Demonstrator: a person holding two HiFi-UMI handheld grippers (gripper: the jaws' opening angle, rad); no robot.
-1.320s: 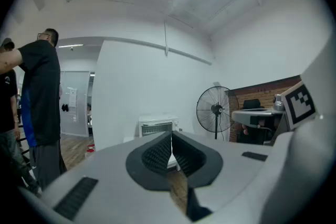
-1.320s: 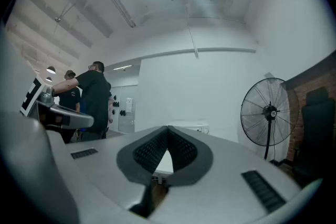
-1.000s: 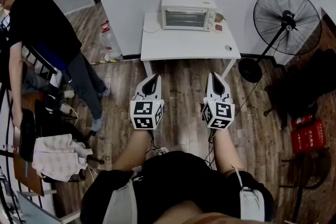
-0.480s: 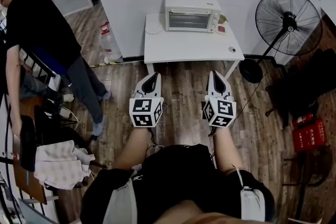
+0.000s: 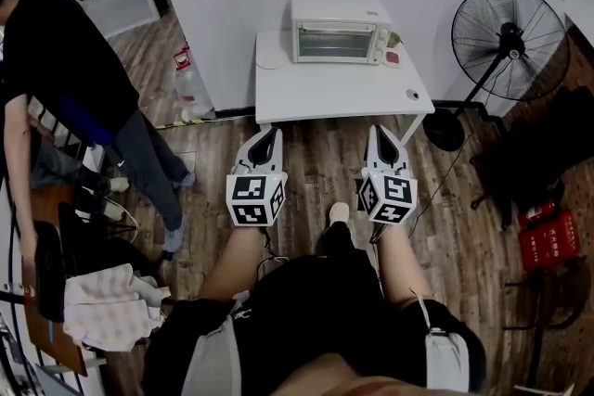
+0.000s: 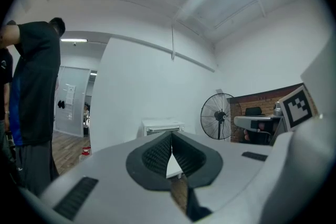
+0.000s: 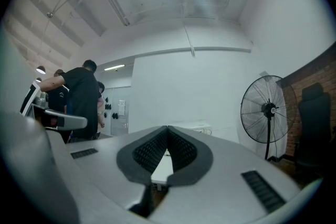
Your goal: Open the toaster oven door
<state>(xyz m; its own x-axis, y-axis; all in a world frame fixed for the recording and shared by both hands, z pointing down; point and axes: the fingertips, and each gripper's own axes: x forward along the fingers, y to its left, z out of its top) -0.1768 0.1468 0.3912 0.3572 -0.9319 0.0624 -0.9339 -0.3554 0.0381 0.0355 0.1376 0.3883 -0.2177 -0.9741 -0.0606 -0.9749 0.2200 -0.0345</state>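
A white toaster oven [image 5: 338,30] stands at the back of a white table [image 5: 334,88], against the wall, with its glass door closed. In the head view my left gripper [image 5: 266,137] and right gripper [image 5: 381,135] are held side by side above the wood floor, short of the table's front edge. Both are shut, tips together, with nothing between them. The left gripper view shows the toaster oven [image 6: 161,127] far ahead, above the closed left gripper [image 6: 171,136]. In the right gripper view the closed right gripper [image 7: 168,128] hides most of the oven; the table [image 7: 163,164] shows between the pads.
A person in a black shirt [image 5: 65,60] stands at the left, by a doorway. A black standing fan [image 5: 507,28] is right of the table. A red crate [image 5: 548,240] sits on the floor at far right. A white plate [image 5: 271,57] lies on the table's left.
The view has crept toward the table: the oven and table sit slightly lower and nearer. A white shoe now shows between my grippers. The person at left has shifted a little.
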